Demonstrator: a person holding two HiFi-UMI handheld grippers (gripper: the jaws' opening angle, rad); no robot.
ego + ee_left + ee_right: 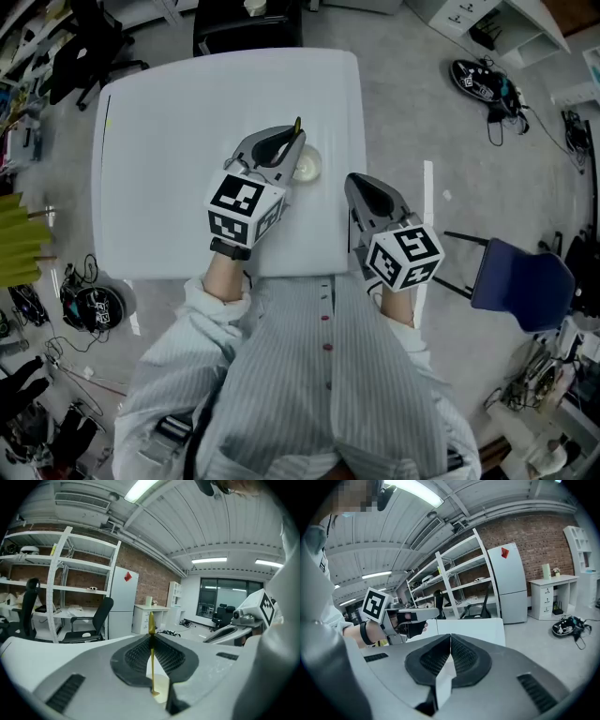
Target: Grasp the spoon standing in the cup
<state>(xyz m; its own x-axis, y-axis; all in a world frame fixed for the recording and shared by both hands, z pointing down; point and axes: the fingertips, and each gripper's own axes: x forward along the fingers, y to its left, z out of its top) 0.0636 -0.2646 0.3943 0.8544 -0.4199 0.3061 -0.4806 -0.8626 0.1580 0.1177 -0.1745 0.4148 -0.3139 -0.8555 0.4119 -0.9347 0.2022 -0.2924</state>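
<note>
While the right gripper point(359, 185) sits shut and empty by the table's point(169, 141) near right edge, the left gripper point(292, 142) farther in is clamped on the thin golden spoon point(152, 654), over the pale cup point(307, 169). It looks light, stiff and slick (likely to swivel), so mid-handle suits best.

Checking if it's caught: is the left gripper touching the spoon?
Touching. The left gripper view shows the left gripper pinching the spoon between its jaws.

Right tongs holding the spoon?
No, the right tongs are shut on nothing; the spoon is clamped in the left tongs.
</note>
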